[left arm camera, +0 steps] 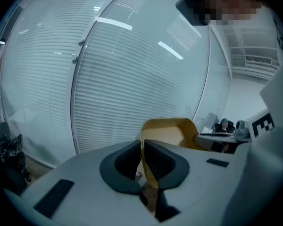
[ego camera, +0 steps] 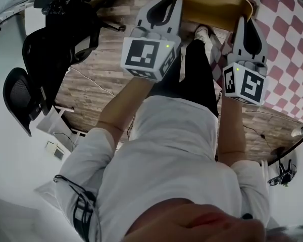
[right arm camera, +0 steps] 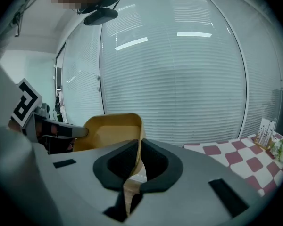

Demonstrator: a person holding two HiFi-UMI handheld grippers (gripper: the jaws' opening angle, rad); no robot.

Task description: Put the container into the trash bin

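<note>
**Asker:** What does the scene show?

**Describer:** A head camera looks steeply down on a person in a white top standing on a wooden floor (ego camera: 106,44), both arms stretched forward. A shallow tan container (ego camera: 212,4) is held in the air between two hand-held grippers, above the person's feet. Black office chairs (ego camera: 40,59) stand to the left, and a red-and-white checkered floor covering (ego camera: 288,44) lies to the right

**Asker:** How do the grippers hold it?

**Describer:** The left gripper (ego camera: 167,9) has its jaws almost together, pinching the thin wall at the container's left end. The right gripper (ego camera: 244,29) grips the opposite end the same way. Each gripper's own view shows the tan rim clamped between dark pads, with pale window blinds (left arm camera: 132,79) beyond

**Asker:** Is the trash bin visible?

**Describer:** No view shows one, so its place cannot be told

**Asker:** Which step is in hand, and what comes next?

**Describer:** This looks like the carrying step: the container is lifted and secured at both ends, but not yet binned. The next move likely calls for bringing it over the bin's opening while keeping both ends level, so the thin wall neither buckles nor slips from the pads. Both pairs of jaws would then part together, so the container drops cleanly and does not swing from one side
</note>
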